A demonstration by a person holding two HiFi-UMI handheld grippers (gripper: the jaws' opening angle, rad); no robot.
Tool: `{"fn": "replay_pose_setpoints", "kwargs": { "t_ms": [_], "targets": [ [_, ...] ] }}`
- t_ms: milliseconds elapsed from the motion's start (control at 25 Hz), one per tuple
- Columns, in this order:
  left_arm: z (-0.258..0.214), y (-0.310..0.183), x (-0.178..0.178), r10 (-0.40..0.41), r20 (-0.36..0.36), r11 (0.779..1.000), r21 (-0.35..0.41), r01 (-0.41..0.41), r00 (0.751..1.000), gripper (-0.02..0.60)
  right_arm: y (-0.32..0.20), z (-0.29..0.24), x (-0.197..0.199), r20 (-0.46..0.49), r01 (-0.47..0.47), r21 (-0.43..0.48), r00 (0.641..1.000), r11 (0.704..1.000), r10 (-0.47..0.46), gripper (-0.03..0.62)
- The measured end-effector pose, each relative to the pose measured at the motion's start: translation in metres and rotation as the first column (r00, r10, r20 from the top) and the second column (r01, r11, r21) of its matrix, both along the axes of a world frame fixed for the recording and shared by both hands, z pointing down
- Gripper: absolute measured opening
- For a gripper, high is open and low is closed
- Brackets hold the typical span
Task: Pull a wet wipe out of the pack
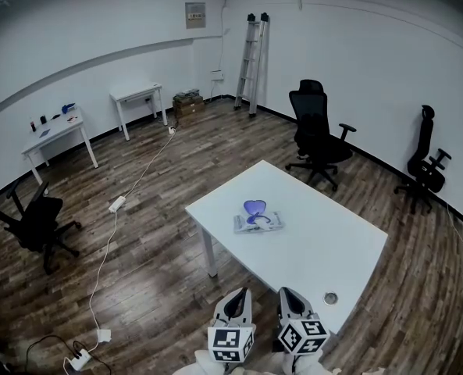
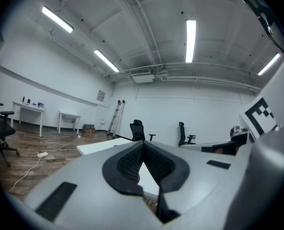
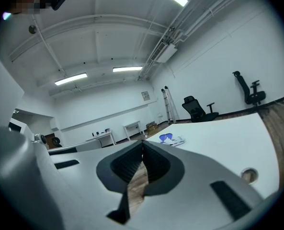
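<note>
The wet wipe pack [image 1: 258, 219], flat and pale with a raised blue heart-shaped lid, lies near the middle of the white table [image 1: 325, 241]. Both grippers are at the bottom of the head view, short of the table's near edge and well apart from the pack. My left gripper [image 1: 236, 297] is shut and holds nothing; in the left gripper view its tips [image 2: 142, 144] meet with the table [image 2: 96, 147] beyond. My right gripper [image 1: 290, 295] is also shut and bare; in the right gripper view its tips [image 3: 142, 145] point level, with the pack [image 3: 171, 139] far ahead.
A round cable grommet [image 1: 330, 297] sits in the table near my right gripper. Black office chairs [image 1: 318, 135] [image 1: 426, 162] [image 1: 36, 223] stand around the room. A ladder [image 1: 254, 61] leans on the far wall. Two small desks [image 1: 55, 135] [image 1: 137, 96] stand at the left wall. A white cable [image 1: 110, 233] crosses the wooden floor.
</note>
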State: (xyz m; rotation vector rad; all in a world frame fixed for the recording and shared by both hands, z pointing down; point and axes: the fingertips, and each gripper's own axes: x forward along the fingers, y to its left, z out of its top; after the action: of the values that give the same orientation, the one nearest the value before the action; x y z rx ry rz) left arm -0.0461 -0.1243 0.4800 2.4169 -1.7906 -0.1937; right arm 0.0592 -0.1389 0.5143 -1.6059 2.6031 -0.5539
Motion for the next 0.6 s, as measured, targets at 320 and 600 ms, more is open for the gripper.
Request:
{"fn": "replay_pose_setpoints", "kwargs": {
  "t_ms": [320,600],
  "targets": [
    [0.01,-0.018,0.001,0.014,-0.013,1.0,-0.02,-0.015,1.0,-0.002,-0.015,0.01,0.004,-0.009,-0.023,-0.029,1.0,0.999,0.023,0.009],
    [0.013,-0.034,-0.002,0.003,-0.008,1.0,-0.026,-0.003,1.0,-0.002,-0.033,0.013,0.002,-0.01,-0.014,-0.034,1.0,0.999,0.013,0.009]
  ]
}}
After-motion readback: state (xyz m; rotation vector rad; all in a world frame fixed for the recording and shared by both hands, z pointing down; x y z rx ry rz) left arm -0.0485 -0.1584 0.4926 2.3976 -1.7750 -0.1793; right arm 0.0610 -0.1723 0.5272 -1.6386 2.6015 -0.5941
